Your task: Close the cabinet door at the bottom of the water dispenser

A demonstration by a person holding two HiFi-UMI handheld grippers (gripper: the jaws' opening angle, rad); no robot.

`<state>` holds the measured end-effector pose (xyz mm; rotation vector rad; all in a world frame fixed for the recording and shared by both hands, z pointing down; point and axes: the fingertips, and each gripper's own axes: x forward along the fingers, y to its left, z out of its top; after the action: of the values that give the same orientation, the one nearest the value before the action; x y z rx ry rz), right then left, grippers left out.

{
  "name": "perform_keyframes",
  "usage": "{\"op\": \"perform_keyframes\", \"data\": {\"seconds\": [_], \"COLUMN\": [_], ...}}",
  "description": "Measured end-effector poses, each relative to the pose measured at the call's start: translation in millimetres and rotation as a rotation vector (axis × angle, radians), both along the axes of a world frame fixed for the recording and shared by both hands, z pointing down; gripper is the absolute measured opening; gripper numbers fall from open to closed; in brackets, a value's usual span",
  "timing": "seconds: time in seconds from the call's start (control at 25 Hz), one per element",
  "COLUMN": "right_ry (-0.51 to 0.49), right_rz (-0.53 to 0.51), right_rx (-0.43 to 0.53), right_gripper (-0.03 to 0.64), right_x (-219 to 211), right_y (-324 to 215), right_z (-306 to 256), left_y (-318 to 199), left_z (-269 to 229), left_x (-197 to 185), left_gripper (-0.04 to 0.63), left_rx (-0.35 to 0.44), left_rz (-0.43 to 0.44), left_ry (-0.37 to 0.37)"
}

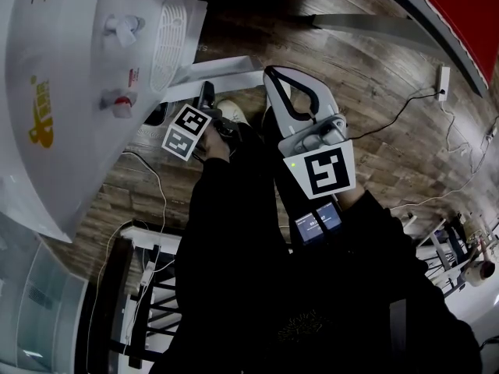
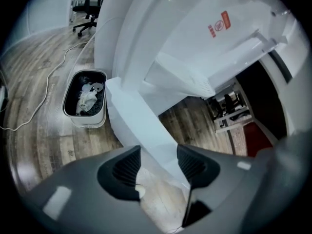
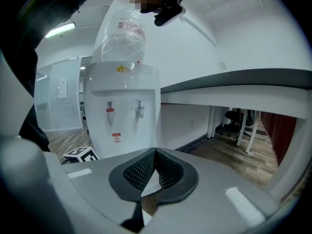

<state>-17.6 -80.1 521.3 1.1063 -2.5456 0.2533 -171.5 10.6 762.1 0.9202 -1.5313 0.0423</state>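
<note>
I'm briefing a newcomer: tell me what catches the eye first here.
The tall white water dispenser with a clear bottle on top fills the right gripper view's left half. In the left gripper view its white cabinet door stands open ahead of the left gripper's open tongs, with a white waste bin left of it.

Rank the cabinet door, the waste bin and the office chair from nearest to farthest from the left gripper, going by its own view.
1. Cabinet door: right ahead of the left gripper's open jaws.
2. Waste bin: on the floor, left of the door.
3. Office chair: far back, upper left.
</note>
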Motion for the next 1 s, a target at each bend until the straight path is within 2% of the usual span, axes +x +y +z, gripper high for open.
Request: {"op": "perform_keyframes", "data": {"seconds": [0.12,0.24,0.36,0.48,0.56,0.84,1.0], "right_ry": [-0.012,0.005,0.009,0.001,0.003,0.011,0.025], "right_rz": [0.015,0.006,0.005,0.01,0.01,0.016,0.008], "right_rx": [0.001,-0.003,-0.012,-0.016,-0.017,-0.021,-0.021], "right_gripper": [-0.002,-0.002,-0.002,-0.002,-0.002,-0.002,-0.002], "right_x": [2,4,7,11,14,24,24], "right_y": [-2,-1,1,0,-2,-8,-11], "right_z": [0,3,7,7,8,13,15], "left_y": [-18,-43,-67,-77,-80,-79,-78], "left_z": [1,-2,-4,1,1,0,-22], "left_x": [1,3,-6,-24,-33,-38,-26], "left_gripper": [0.236,0.222,0.185,0.183,0.179,0.164,0.119], "left_rx": [0.013,0.041,0.051,-0.014,-0.028,-0.034,0.034], "left_rz": [0.018,0.113,0.194,0.247,0.276,0.281,0.285], "left_ry": [-0.003,-0.057,-0.138,-0.268,-0.34,-0.401,-0.473]}}
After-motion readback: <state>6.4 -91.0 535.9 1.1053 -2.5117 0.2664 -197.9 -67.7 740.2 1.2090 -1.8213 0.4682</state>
